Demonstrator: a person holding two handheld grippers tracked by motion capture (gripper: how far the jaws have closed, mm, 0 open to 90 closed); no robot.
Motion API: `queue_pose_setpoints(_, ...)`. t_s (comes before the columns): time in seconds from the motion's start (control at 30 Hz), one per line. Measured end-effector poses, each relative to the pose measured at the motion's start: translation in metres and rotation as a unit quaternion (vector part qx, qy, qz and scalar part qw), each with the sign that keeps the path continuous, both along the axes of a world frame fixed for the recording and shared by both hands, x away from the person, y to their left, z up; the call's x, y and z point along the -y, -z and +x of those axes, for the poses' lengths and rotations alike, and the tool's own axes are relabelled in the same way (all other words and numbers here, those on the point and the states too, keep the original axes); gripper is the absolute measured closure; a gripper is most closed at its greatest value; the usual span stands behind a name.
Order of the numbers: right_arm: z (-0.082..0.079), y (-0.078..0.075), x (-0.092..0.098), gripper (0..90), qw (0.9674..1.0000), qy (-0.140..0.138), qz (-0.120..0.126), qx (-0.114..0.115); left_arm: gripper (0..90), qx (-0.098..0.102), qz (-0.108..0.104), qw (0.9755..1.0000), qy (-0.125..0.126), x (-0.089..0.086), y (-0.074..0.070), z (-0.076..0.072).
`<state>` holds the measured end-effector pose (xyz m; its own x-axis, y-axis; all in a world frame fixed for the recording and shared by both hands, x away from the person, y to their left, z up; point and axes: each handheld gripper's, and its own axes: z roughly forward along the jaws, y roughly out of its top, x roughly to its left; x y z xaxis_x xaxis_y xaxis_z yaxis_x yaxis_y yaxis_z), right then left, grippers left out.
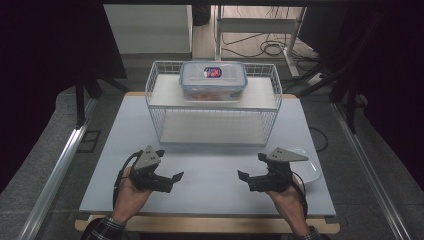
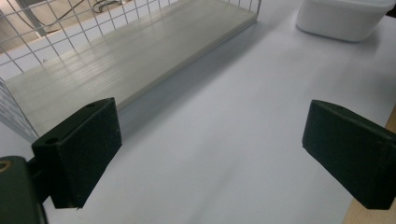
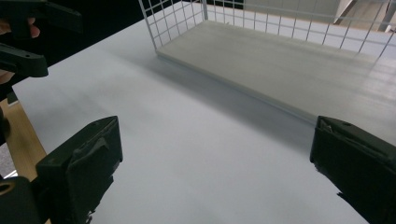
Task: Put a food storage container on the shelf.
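The clear lidded food container (image 1: 213, 80) is seen on the upper shelf of the white wire rack (image 1: 156, 95), at the far middle of the table (image 1: 210, 195), with something orange-red faintly visible through its wall and a red and blue label on the lid. It is judged that the work is barely begun: the container is untouched and well apart from both grippers, the lower shelf (image 1: 210, 129) of the rack is bare, and nothing is held. The left gripper (image 1: 172, 174) is held low over the near left of the table, its jaws spread wide with only tabletop between them, as is confirmed in the left gripper view (image 2: 210, 140). The right gripper (image 1: 252, 167) is held at the near right, its jaws likewise wide and empty (image 3: 215, 158), and it is pointed inward toward the left one. A white shallow dish (image 1: 310, 170) is seen just beside and partly behind the right gripper. The reach, the grasp and whatever transfer is intended are all judged to be left. The dish is largely covered by the right gripper in the high view and cut off at the top edge in the left gripper view (image 2: 345, 18), so its contents cannot be told. The container's contents and label are too small to be read
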<state>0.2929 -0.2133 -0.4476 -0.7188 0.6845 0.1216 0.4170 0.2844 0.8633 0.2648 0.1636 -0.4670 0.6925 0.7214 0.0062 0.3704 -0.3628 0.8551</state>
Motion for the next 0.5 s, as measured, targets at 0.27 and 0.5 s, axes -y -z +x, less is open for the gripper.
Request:
queue_pose_setpoints(0.27,-0.009,0.02,-0.002,3.3,0.9997,-0.008,-0.022,-0.008,4.0,-0.012,0.005,0.9998,-0.014,-0.002,0.025,-0.01)
queue_pose_setpoints(0.5,-0.011,0.038,-0.005,3.3,0.9984,-0.011,-0.039,-0.038,3.7,-0.019,0.033,0.9991,-0.019,0.0,0.039,-0.013)
